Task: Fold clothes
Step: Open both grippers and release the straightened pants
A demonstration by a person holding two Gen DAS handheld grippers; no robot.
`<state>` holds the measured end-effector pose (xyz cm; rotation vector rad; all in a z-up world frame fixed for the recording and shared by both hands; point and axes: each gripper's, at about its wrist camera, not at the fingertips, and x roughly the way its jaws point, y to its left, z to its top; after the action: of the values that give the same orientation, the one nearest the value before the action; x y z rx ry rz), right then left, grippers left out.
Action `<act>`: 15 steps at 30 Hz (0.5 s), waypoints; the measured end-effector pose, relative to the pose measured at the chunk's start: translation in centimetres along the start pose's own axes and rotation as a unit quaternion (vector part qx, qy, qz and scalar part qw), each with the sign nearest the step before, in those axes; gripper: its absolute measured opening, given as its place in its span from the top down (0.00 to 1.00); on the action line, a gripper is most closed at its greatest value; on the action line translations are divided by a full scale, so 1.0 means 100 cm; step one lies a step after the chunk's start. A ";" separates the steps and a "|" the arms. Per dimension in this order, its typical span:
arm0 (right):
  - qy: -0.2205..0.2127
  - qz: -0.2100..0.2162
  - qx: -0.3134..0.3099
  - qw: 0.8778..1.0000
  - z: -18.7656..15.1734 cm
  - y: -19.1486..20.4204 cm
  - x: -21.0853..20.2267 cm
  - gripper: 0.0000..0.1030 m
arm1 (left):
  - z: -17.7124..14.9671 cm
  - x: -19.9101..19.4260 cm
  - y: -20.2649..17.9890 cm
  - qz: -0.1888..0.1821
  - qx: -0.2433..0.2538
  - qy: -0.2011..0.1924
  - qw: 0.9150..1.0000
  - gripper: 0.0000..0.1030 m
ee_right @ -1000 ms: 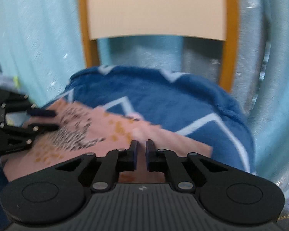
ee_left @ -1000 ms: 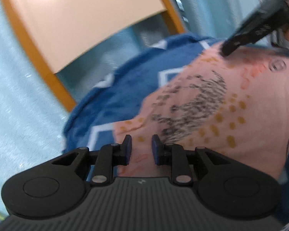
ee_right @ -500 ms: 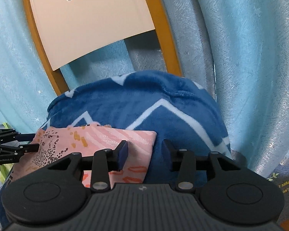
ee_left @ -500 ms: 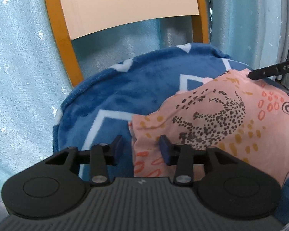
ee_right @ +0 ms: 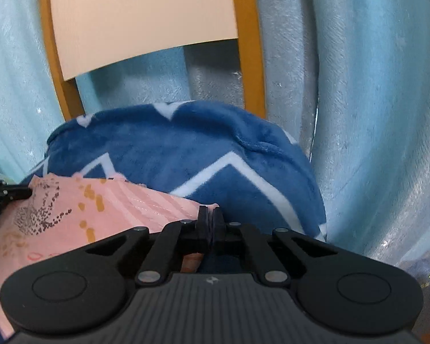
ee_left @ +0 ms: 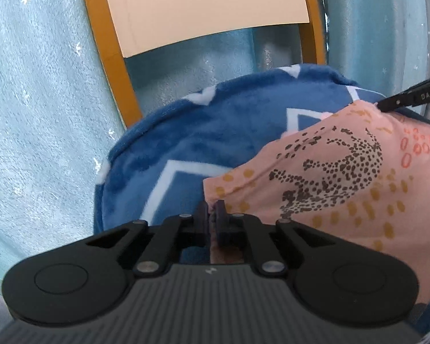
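A pink garment [ee_left: 344,177], printed with black dots and orange marks, is pinched at opposite corners by the left gripper [ee_left: 212,213] and the right gripper [ee_right: 211,220]. Ahead of both, a blue blanket [ee_right: 192,154] is draped over a chair [ee_right: 252,66], with a curtain [ee_right: 372,100] behind.

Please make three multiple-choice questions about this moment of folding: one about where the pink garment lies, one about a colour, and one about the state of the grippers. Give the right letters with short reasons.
1. Where does the pink garment lie?
A. on the blue blanket
B. on the chair back
C. on the curtain

2. What colour is the zigzag pattern on the blanket?
A. yellow
B. white
C. red

3. What is the state of the two grippers?
A. both open
B. only the left shut
C. both shut on the garment's edge

Answers:
1 A, since blue blanket shows around and under the pink cloth.
2 B, since the stripes are white.
3 C, since the left gripper and the right gripper each pinch pink fabric between closed fingers.
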<state>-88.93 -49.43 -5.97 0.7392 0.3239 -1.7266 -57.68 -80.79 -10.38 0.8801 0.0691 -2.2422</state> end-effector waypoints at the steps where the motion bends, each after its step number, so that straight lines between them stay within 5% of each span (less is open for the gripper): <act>1: -0.003 -0.009 -0.007 1.000 0.000 0.001 -0.003 0.98 | 0.001 -0.002 0.000 0.007 0.002 -0.001 1.000 0.87; 3: -0.012 -0.027 -0.026 0.999 0.001 0.005 -0.014 0.84 | 0.003 -0.009 0.001 0.027 0.008 -0.004 1.000 0.79; 7: -0.058 -0.033 -0.072 0.995 0.005 0.027 -0.043 0.79 | 0.015 -0.031 -0.005 0.035 0.010 -0.022 0.999 0.80; 12: -0.050 0.046 -0.146 0.987 0.007 0.079 -0.038 0.80 | 0.030 -0.030 -0.039 -0.090 0.005 -0.054 0.994 0.79; 15: -0.027 0.070 -0.184 0.980 0.003 0.098 -0.015 0.80 | 0.030 -0.005 -0.064 -0.088 0.060 -0.034 0.994 0.79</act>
<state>-79.56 -51.26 -3.21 0.4330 0.5238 -1.4956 -63.28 -76.63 -9.01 0.8912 -0.0213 -2.4607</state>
